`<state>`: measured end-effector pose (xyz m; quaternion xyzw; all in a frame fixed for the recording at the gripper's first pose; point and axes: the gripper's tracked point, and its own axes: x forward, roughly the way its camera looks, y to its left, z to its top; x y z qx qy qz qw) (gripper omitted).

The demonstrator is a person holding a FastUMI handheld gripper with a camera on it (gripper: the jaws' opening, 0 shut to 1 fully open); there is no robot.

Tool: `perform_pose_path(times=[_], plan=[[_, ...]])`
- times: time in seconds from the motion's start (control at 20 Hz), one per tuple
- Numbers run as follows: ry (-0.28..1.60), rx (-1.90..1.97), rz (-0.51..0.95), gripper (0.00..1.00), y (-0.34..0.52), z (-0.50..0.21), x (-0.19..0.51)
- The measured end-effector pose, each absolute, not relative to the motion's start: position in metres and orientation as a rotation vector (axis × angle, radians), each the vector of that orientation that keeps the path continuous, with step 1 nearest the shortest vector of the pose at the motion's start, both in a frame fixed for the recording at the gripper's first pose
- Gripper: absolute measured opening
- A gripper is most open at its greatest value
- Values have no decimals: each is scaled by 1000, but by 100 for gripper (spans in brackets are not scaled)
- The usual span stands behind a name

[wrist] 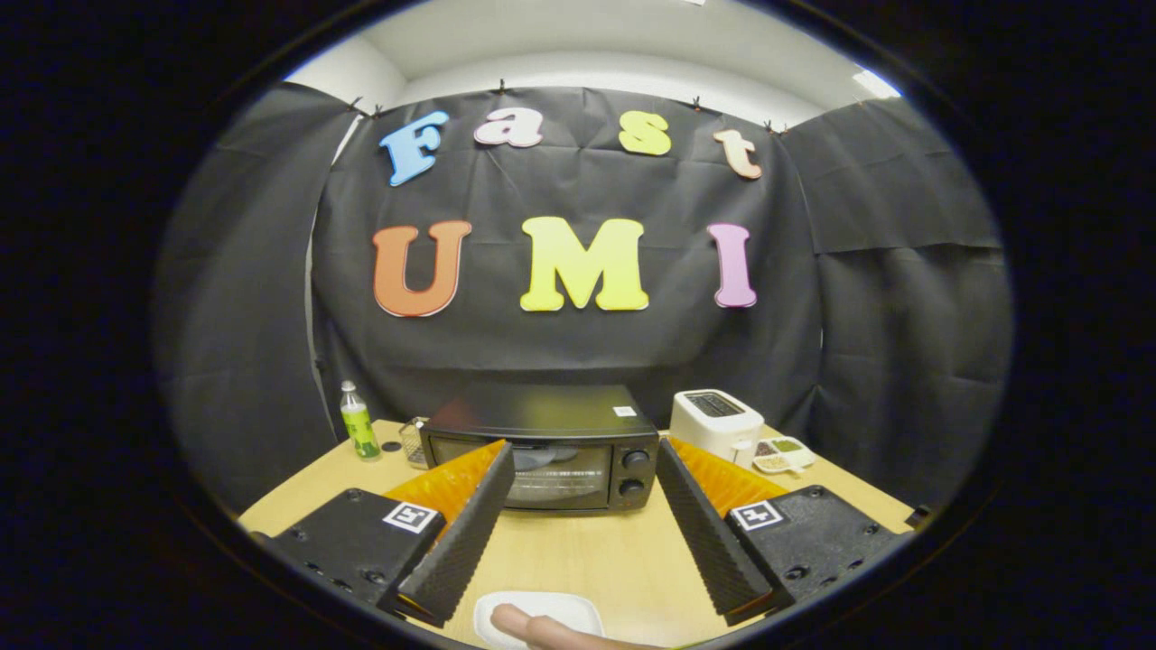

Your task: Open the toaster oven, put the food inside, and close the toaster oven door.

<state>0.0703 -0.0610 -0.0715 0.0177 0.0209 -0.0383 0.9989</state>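
A black toaster oven (551,451) stands on the wooden table (596,560), beyond my fingertips, with its glass door shut and two knobs on its right side. My gripper (585,462) is open, its fingers spread wide with nothing between them. Close below, between the finger bases, a white plate (542,614) holds a pale sausage-like piece of food (542,629).
A green-labelled bottle (358,422) stands left of the oven, with a small wire basket (414,442) beside it. A white pop-up toaster (715,422) and a small divided dish (782,454) sit to the oven's right. Black cloth walls close in the booth.
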Motion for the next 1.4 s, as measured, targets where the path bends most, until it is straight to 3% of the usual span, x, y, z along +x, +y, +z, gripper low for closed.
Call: perform_pose_path(times=[0.55,1.4], plan=[[-39,80,-61,100,-73,9,-10],[-108,-28,26,100,-34,-19,-67]])
